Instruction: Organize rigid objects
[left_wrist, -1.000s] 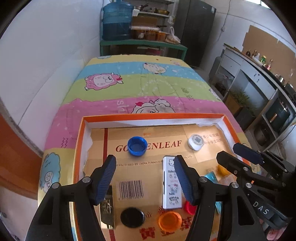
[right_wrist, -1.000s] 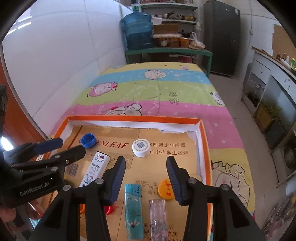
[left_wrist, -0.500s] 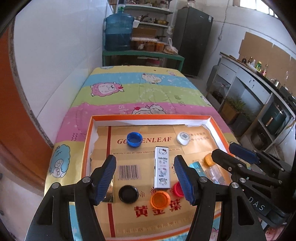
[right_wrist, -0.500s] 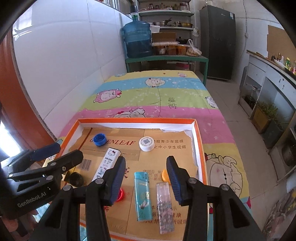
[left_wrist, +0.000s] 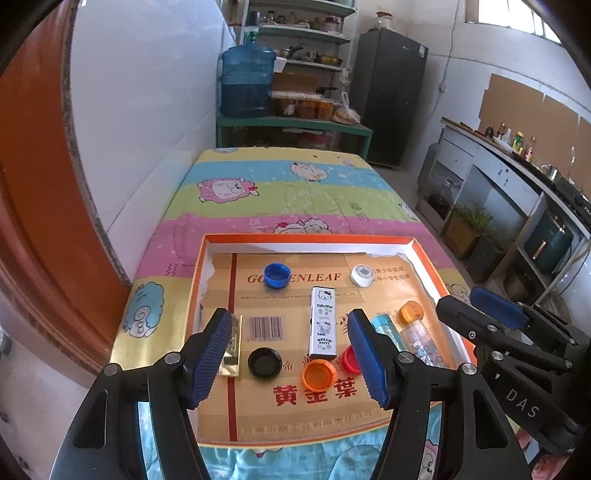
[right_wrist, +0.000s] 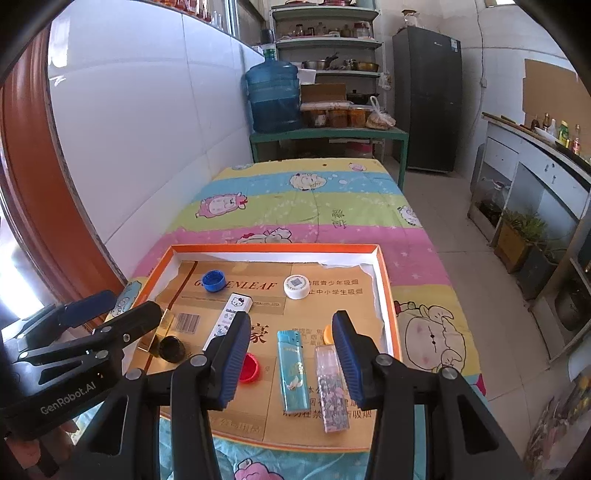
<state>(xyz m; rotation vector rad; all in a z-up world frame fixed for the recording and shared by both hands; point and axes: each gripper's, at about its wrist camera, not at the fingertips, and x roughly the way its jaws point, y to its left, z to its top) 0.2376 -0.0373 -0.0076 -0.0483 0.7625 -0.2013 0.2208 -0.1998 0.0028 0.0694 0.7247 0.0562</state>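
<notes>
Both hand-held grippers hover above the near edge of a shallow orange-rimmed cardboard tray (left_wrist: 421, 246) on a striped cartoon-print blanket (right_wrist: 314, 206). The left gripper (left_wrist: 286, 356) has its blue-padded jaws spread wide, gripping nothing and touching nothing. The right gripper (right_wrist: 290, 360) is equally wide open and empty.

Inside the tray, a white Hello Kitty lighter (left_wrist: 322, 323) lies near the centre. Beyond it toward the tray's far wall sit a blue bottle cap (left_wrist: 277, 275) and a white round cap (left_wrist: 362, 275). At the lighter's near end are an orange cap (left_wrist: 318, 374), a red cap (right_wrist: 248, 366) partly hidden by a finger, and a black cap (left_wrist: 265, 362). A gold foil packet (left_wrist: 232, 347) by the tray's left wall is half covered. Toward the right wall lie a teal lighter (right_wrist: 292, 369), a clear glittery lighter (right_wrist: 330, 387) and a small orange cap (left_wrist: 411, 311).
</notes>
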